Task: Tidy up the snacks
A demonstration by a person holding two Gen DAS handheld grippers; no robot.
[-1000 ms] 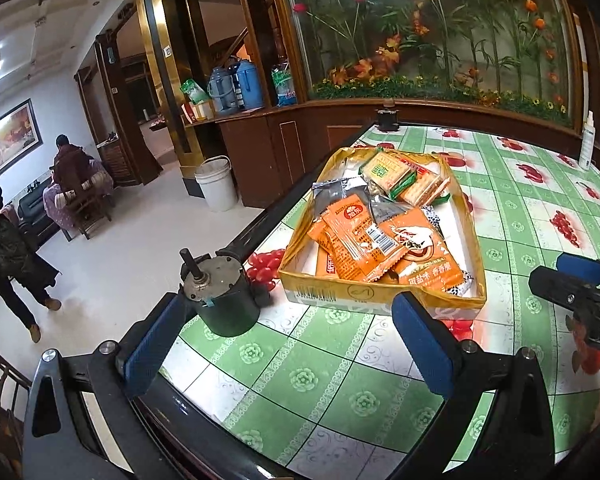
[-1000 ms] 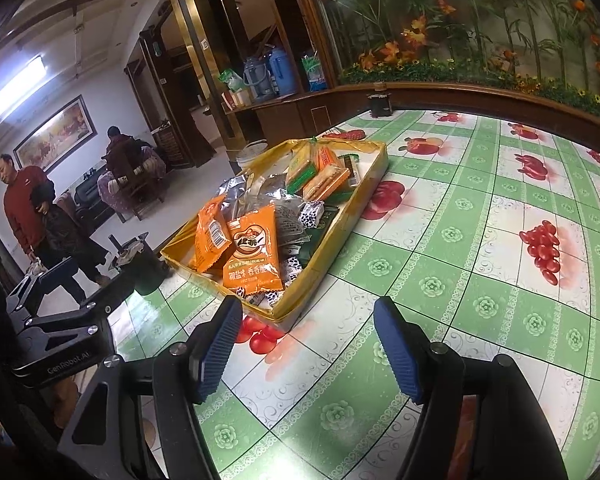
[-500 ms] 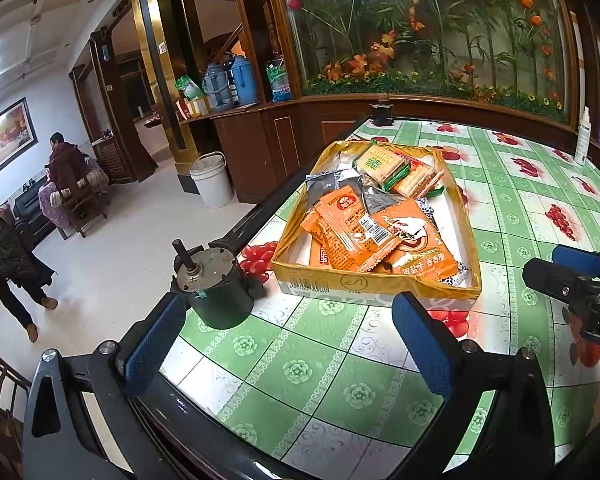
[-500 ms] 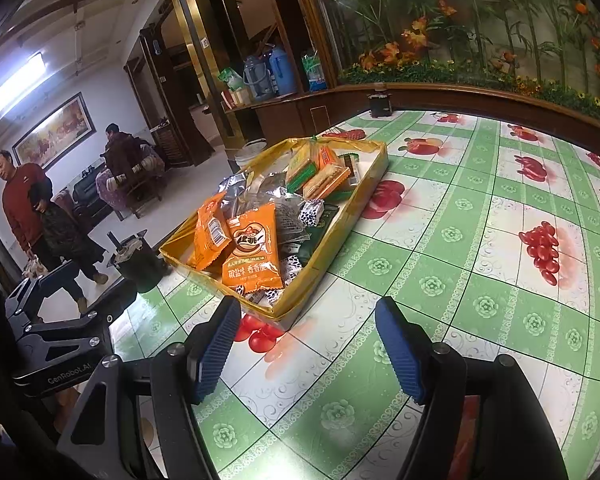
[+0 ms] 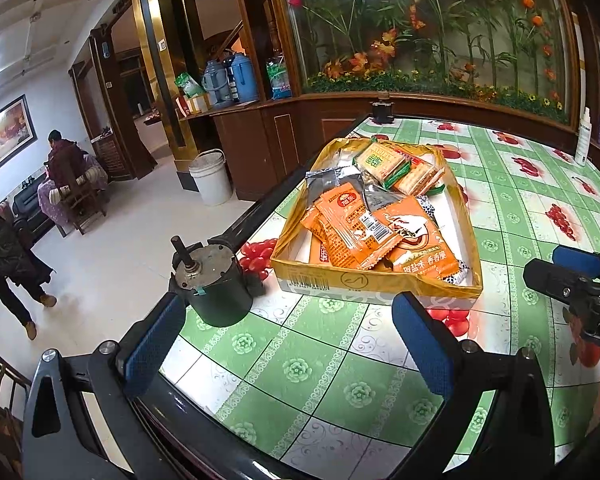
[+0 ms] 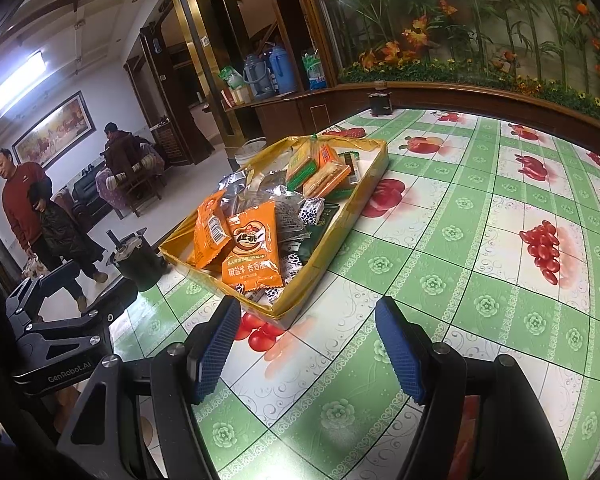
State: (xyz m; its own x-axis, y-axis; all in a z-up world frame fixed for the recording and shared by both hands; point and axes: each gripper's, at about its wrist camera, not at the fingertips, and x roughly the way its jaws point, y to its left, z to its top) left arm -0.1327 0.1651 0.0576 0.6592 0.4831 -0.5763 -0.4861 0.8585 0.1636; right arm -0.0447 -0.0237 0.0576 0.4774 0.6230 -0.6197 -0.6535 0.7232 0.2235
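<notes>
The shallow yellow cardboard tray (image 5: 376, 288) heaped with snack packets sits on the worktop (image 5: 328, 364), which wears a green-and-white checked cloth printed with red fruit, near its left edge. Compared with a second ago the tray appears slightly farther from the left tool (image 5: 288, 340), so that tool has drawn back a little. Its blue-padded fingers are spread wide and grip nothing. The right tool (image 6: 308, 344) is likewise wide open and empty, hovering just short of the tray's near corner (image 6: 278, 314), its view almost unchanged. A large orange packet (image 6: 254, 250) lies on top of the pile. A dark cylindrical motor with a metal shaft (image 5: 212, 284) stands left of the tray, apart from it.
</notes>
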